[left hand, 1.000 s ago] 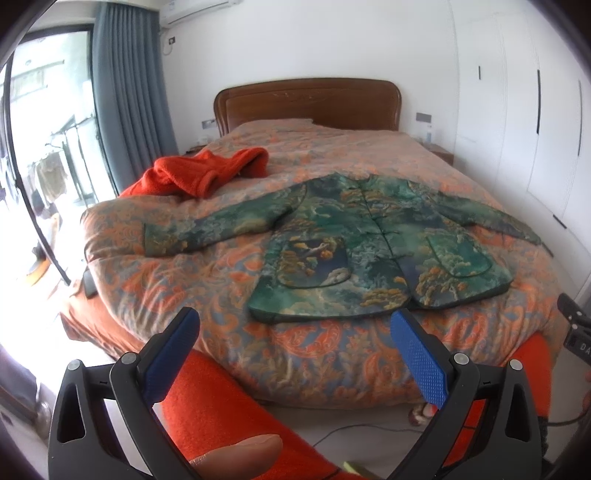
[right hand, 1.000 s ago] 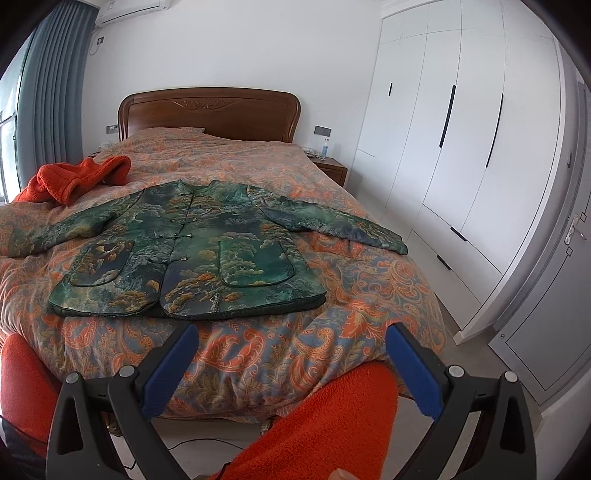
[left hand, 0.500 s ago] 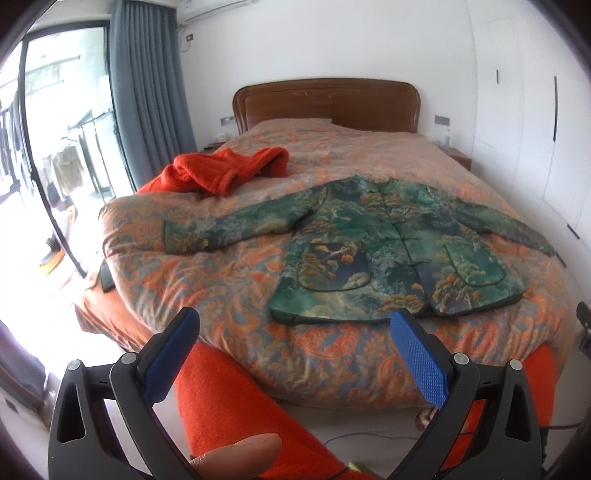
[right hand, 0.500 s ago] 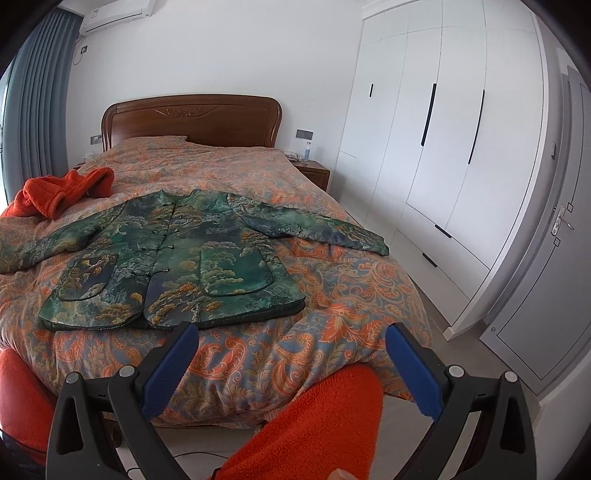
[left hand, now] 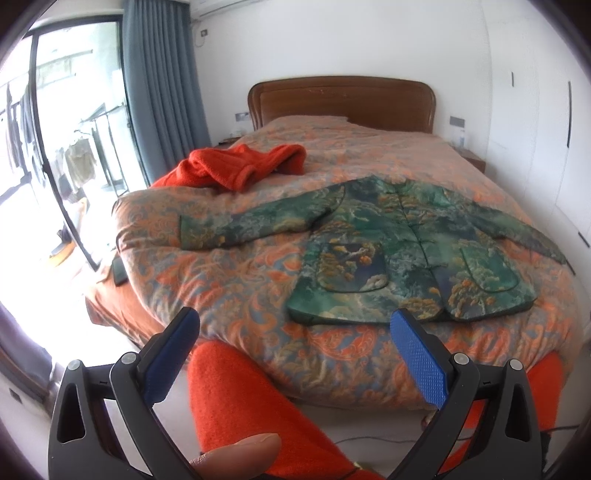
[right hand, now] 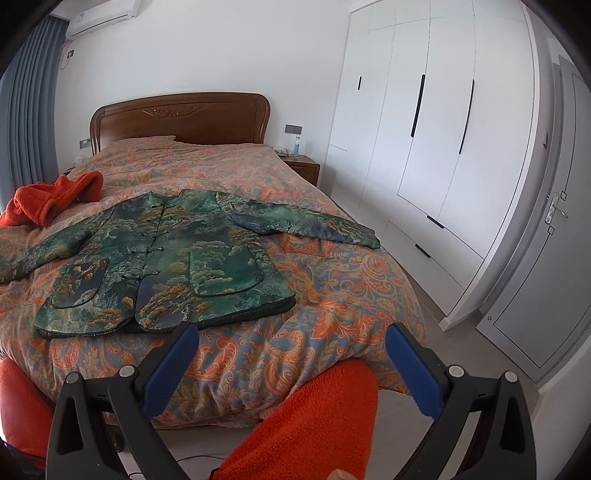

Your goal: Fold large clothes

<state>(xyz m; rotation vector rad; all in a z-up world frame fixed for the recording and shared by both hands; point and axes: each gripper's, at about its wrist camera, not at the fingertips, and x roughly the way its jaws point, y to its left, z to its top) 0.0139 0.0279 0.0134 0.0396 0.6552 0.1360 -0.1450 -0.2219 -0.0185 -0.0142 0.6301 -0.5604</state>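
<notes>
Both views have swung rightward; jacket (left hand: 406, 251) lies flat beyond wide-open, empty fingers (left hand: 417, 362).

I count one green patterned jacket (left hand: 402, 251) lying flat on one bed (right hand: 332, 280), with two sleeves spread out toward nine and three o'clock, and two patch pockets on its front. At about ten o'clock from the jacket lies one orange fleece garment (left hand: 240, 168), bunched up. I hold two grippers, the left gripper (left hand: 295, 354) and the right gripper (right hand: 291, 363), each with two blue pads spread wide. One wooden headboard (right hand: 181, 118) stands at twelve o'clock. One nightstand (right hand: 304, 168) sits at one o'clock, holding what may be one small bottle. One air conditioner (right hand: 103, 14) hangs at eleven o'clock.
</notes>
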